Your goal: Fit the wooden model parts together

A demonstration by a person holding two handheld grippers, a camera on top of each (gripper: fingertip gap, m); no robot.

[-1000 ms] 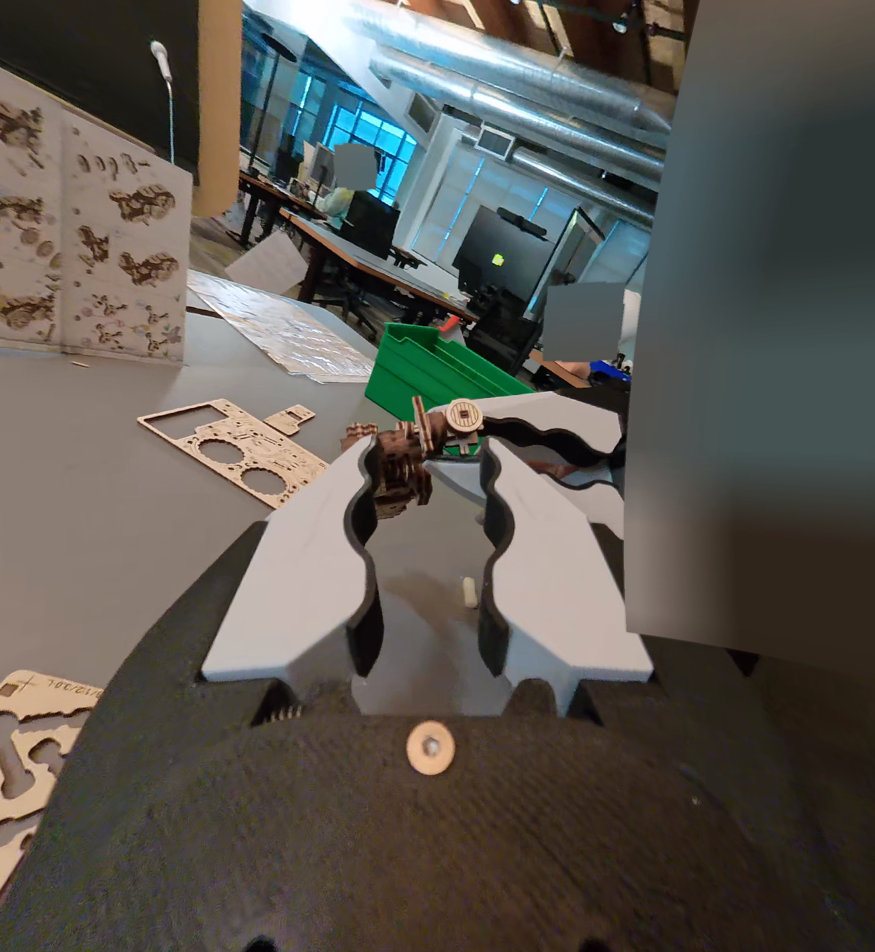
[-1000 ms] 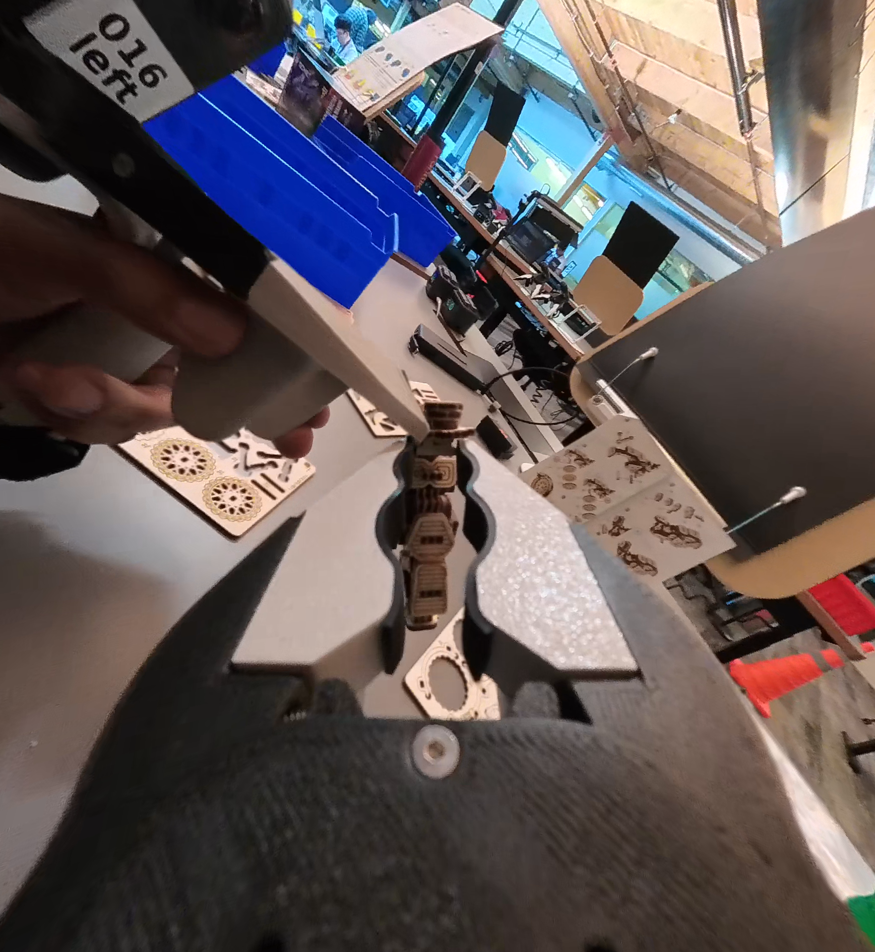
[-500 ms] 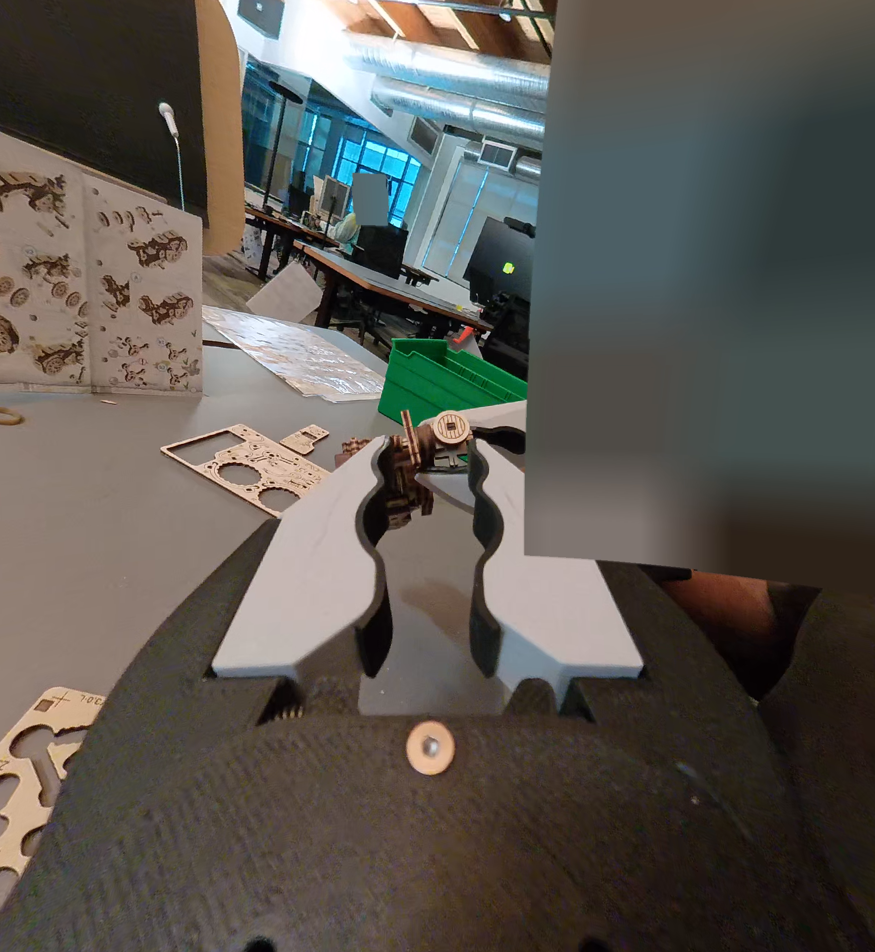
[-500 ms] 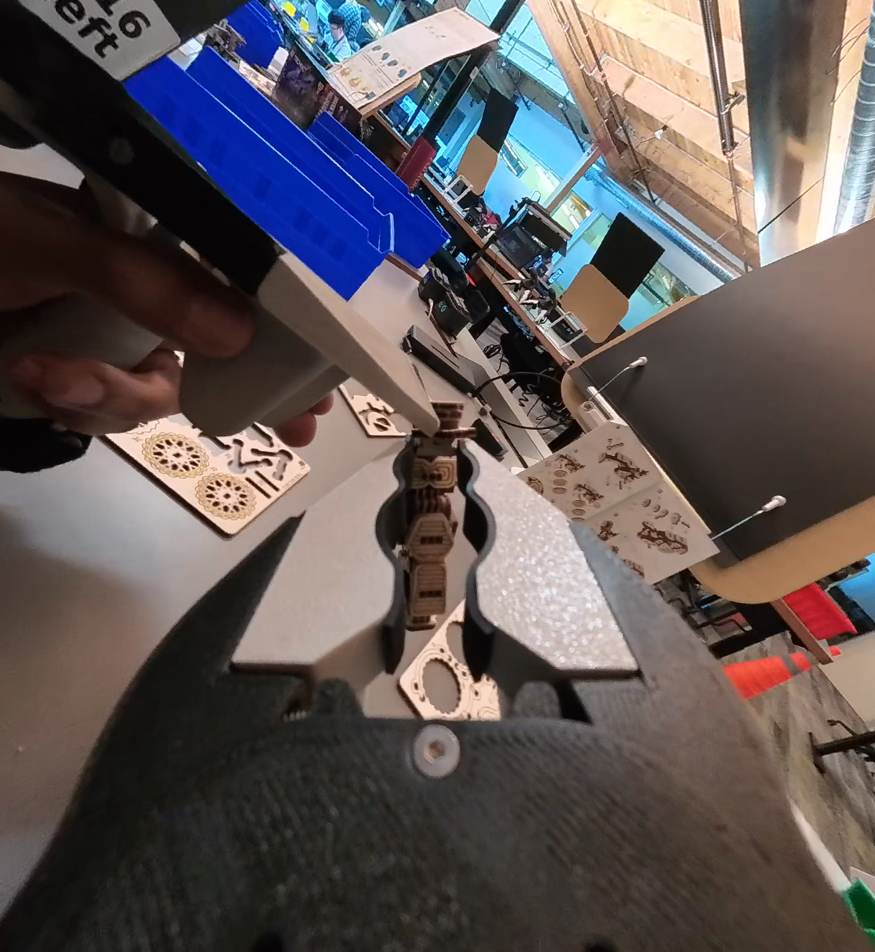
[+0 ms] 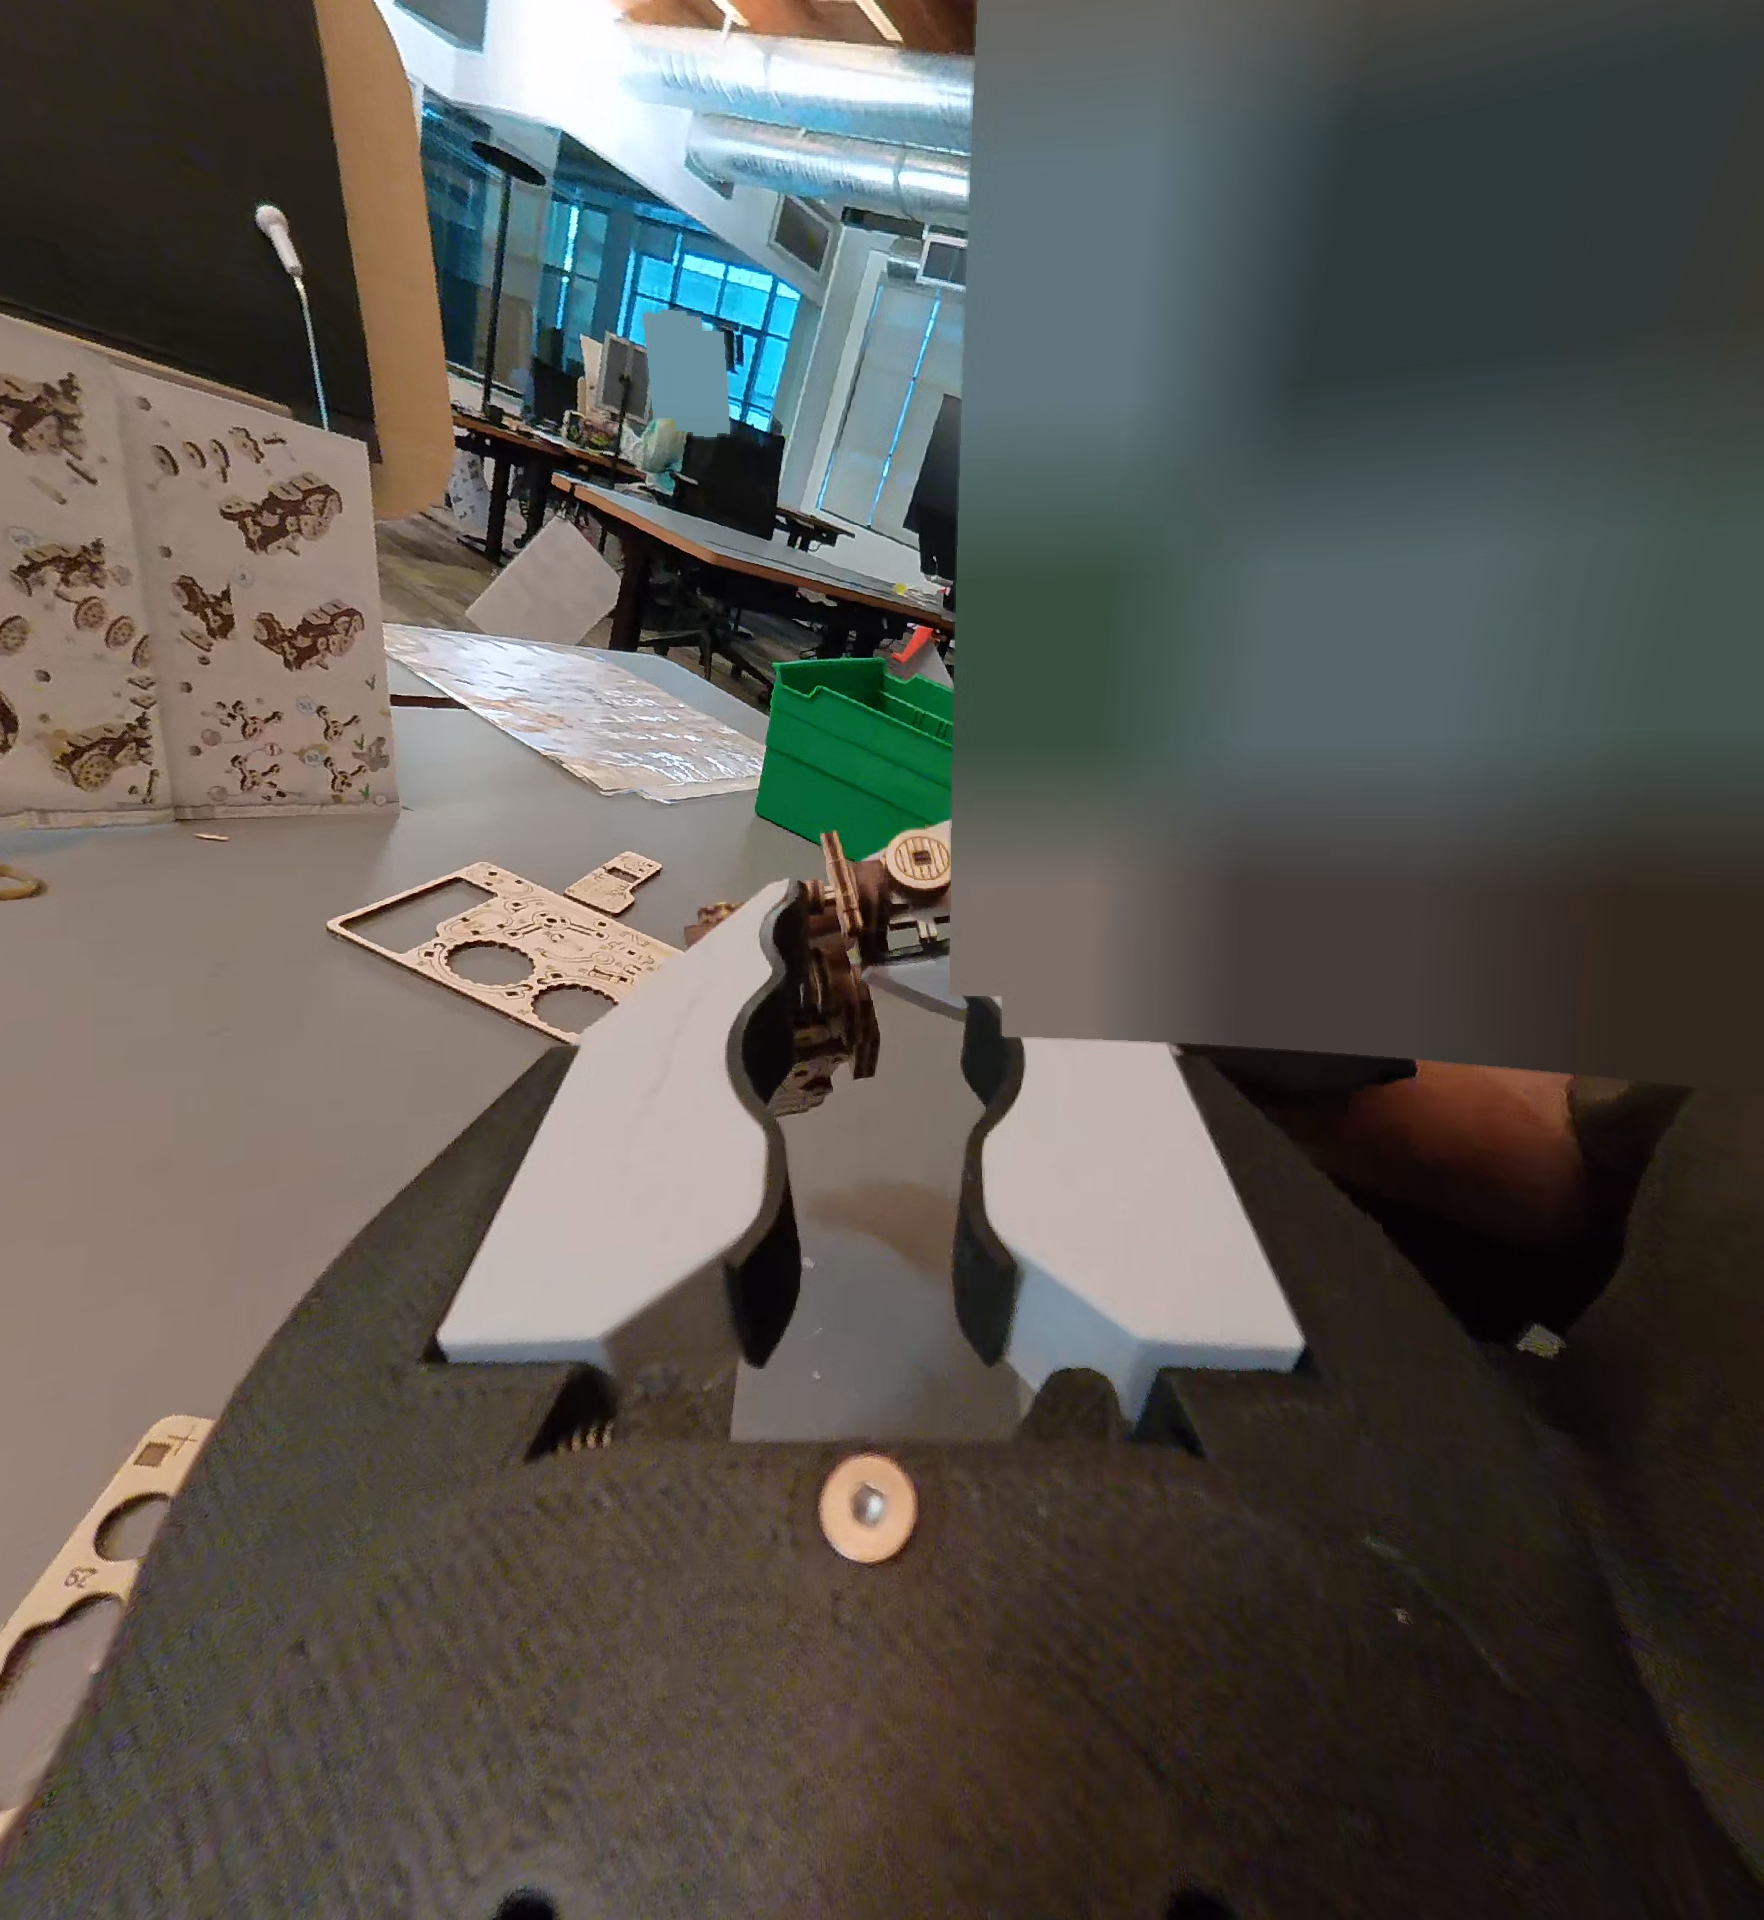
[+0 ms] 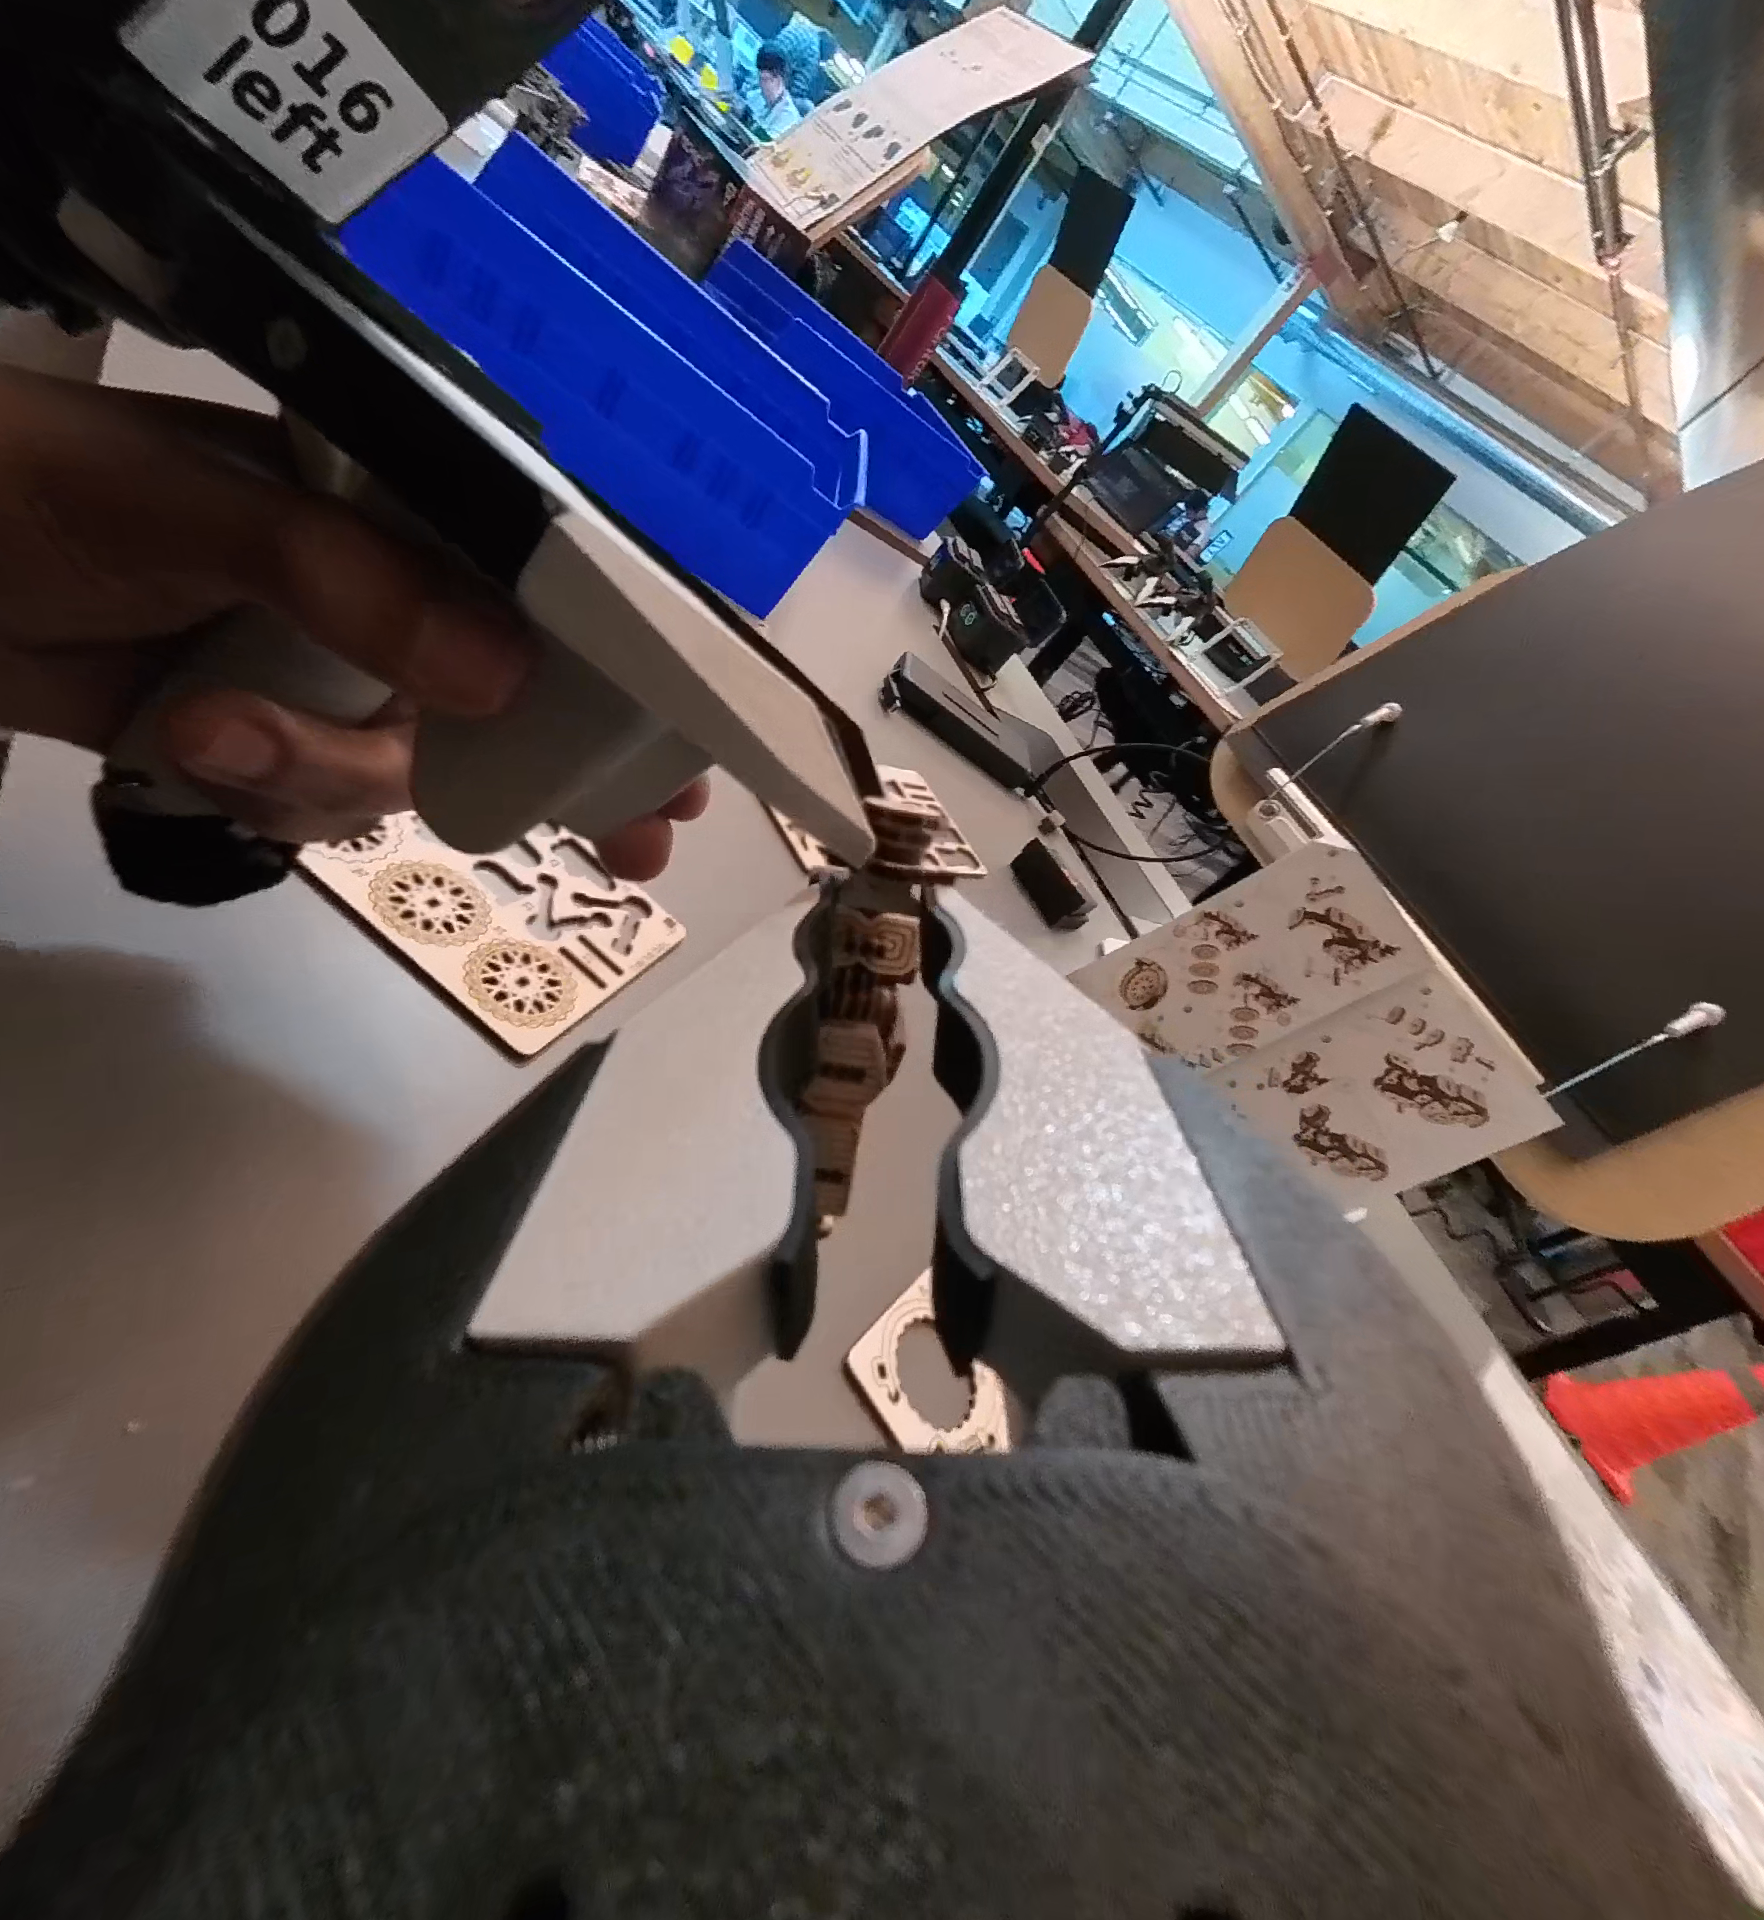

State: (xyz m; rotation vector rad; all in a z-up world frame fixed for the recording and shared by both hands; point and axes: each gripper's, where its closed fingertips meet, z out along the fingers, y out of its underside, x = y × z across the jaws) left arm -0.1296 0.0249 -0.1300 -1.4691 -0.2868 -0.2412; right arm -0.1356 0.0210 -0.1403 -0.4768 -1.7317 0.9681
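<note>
Right wrist view: white lettered sticker [image 6: 286, 99] atop left tool [image 6: 847, 831].

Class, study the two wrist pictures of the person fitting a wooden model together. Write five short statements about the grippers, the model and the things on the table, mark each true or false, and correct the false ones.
1. The right gripper is shut on the wooden model assembly. True.
2. The left gripper is clamped shut with nothing between its fingers. False: its fingers stand apart, with the assembly at the tip of one.
3. A green bin stands on the table. True.
4. The blue bins hang from the ceiling. False: they sit on the table.
5. The instruction sheet lies flat on the table. False: it stands upright.
</note>
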